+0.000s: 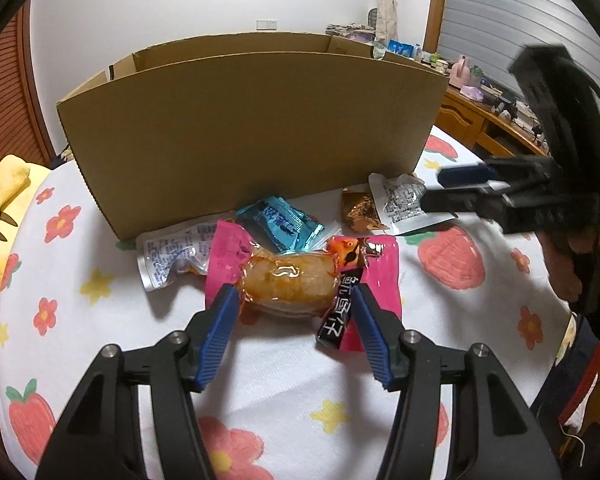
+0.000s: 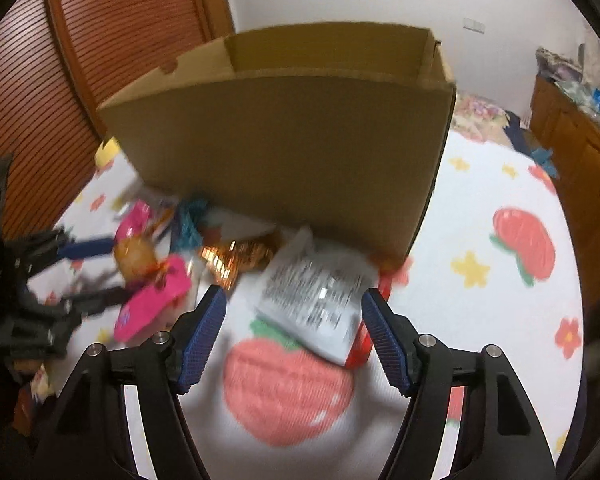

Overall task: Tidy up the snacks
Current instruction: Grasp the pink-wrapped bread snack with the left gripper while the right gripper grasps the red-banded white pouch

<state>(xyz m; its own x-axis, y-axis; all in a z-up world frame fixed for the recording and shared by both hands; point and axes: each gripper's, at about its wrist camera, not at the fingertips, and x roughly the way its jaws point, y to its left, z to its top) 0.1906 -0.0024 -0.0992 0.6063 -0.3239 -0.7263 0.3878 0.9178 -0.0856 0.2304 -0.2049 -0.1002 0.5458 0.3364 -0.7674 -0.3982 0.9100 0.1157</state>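
Blue-padded left gripper [image 1: 294, 294] spreads wide, holding nothing, astride the pink snack packet [image 1: 296, 276], whose long axis runs crosswise between the pads. Right gripper [image 2: 294, 300], equally agape and empty, faces a white pouch [image 2: 320, 296] beside the cardboard box [image 1: 240, 128] on the bedspread [image 1: 284, 376].

Strawberry-print bedsheet [image 1: 284, 380], yellow plush [image 1: 0, 216] at edge, wooden desk [image 1: 472, 120] beyond.
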